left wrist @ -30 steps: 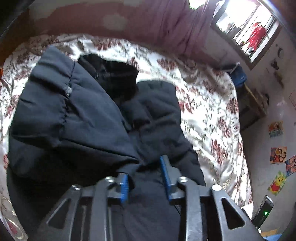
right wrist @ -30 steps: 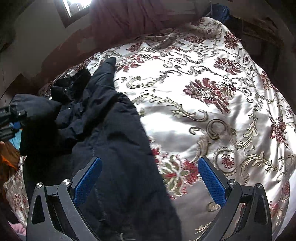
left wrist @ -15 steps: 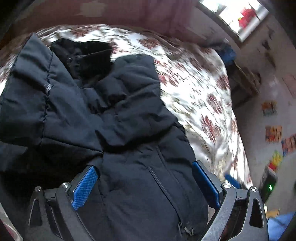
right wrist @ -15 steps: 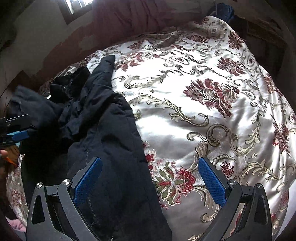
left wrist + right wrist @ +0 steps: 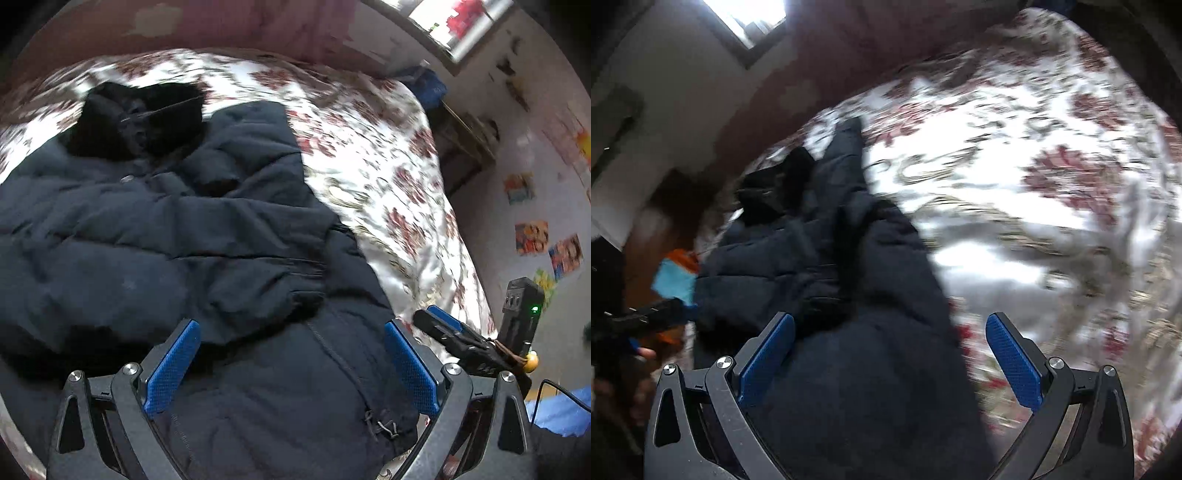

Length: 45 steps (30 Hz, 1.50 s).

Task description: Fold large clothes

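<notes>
On my left, the left gripper (image 5: 291, 360) has just been opening and now stands wide and released over the dark padded coat (image 5: 155, 236), whose sleeve (image 5: 255, 291) lies folded across its body on the floral bedspread (image 5: 373, 173), no cloth between the pads. Further right, my right gripper (image 5: 890, 350) is spread wide too, holding nothing above the coat's near edge. I judge the sleeve fold done; next I need the hem pinched at both sides and carried toward the hood (image 5: 147, 118).

floral satin bedspread (image 5: 373, 177), window (image 5: 458, 22), cartoon stickers (image 5: 532, 236) on wall, pink curtain (image 5: 258, 26)
</notes>
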Tool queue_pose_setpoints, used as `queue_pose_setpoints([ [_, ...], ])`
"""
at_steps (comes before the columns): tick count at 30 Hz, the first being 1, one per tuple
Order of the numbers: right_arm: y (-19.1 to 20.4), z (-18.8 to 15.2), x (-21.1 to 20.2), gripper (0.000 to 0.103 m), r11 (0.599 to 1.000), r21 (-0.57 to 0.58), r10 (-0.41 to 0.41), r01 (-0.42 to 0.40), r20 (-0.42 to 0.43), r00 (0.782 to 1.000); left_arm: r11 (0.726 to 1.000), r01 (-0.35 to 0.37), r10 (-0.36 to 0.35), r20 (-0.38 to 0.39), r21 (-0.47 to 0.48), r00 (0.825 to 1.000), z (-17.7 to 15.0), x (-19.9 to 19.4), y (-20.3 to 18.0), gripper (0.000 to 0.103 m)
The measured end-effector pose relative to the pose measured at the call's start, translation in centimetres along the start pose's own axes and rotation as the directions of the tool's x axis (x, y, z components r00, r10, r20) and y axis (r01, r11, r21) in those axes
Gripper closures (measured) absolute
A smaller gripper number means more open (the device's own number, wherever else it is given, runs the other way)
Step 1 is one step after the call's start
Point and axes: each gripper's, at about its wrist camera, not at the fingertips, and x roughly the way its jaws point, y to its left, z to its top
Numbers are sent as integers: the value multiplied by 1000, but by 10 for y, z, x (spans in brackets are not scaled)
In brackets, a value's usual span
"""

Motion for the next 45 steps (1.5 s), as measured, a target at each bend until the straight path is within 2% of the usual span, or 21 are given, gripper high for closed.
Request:
queue_pose_setpoints([
  [2,12,5,19,1,999,-11,39,-40,-42,998,997,-51,52,16,-54,999,-4,-6,19,4],
  [5,29,14,53,1,997,3,79,-79,-103,992,976,-155,162,32,-156,986,-9,-16,53,4],
  [8,40,17,84,2,998,24,59,-56,-163,985,921,-267,285,21,-283,958,-16,-29,96,4],
  [9,46,17,93,2,999,22,47,-44,-167,985,907,-279,299,17,-315,954,-18,-32,107,4],
  [12,62,15,109,13,1000,-2,-11,10,-165,986,841,-307,345,3,-446,939,-29,-45,150,4],
  [13,66,14,112,23,1000,-3,-19,19,-166,986,825,-310,353,1,-473,936,-32,-48,160,4],
  [14,70,13,114,39,1000,5,-16,18,-168,986,805,-312,360,-3,-504,933,-37,-52,174,4],
  [15,72,13,117,47,1000,18,-16,20,-174,985,793,-315,365,-8,-521,931,-40,-55,183,4],
  [16,74,12,120,58,999,29,-28,34,-186,982,788,-316,366,-9,-529,930,-41,-56,188,4],
  [19,78,13,121,74,996,39,-68,77,-186,980,778,-316,369,-13,-543,929,-45,-59,206,4],
  [20,80,14,117,94,996,42,-67,75,-177,982,778,-317,368,-15,-543,930,-45,-59,209,4],
  [21,82,20,112,95,996,30,-77,83,-158,984,778,-316,366,-16,-543,930,-47,-60,213,4],
  [24,102,44,90,97,994,-48,-106,103,-55,993,791,-308,353,-17,-529,936,-44,-61,223,4],
  [27,132,70,75,97,969,-178,-163,173,68,984,806,-317,360,-11,-500,933,-39,-62,228,4],
  [29,143,83,76,97,959,-216,-168,186,97,981,813,-312,354,-8,-493,935,-34,-62,231,4],
  [33,148,99,102,97,947,-221,-222,235,81,972,817,-303,344,-7,-491,939,-23,-57,238,4],
  [36,135,91,127,97,942,-191,-280,278,14,960,818,-322,355,-23,-477,935,-16,-49,242,4],
  [39,123,82,131,94,968,-116,-229,224,-26,973,824,-335,355,-45,-456,934,-12,-39,245,4],
  [42,122,81,123,75,985,-52,-166,165,-5,986,841,-302,337,-2,-448,942,-10,-37,242,4],
  [44,135,81,119,47,979,-103,-175,179,42,984,864,-290,335,40,-413,941,-4,-38,233,4],
  [45,146,82,120,44,970,-163,-172,181,67,983,870,-293,338,47,-395,940,-1,-37,229,4],
])
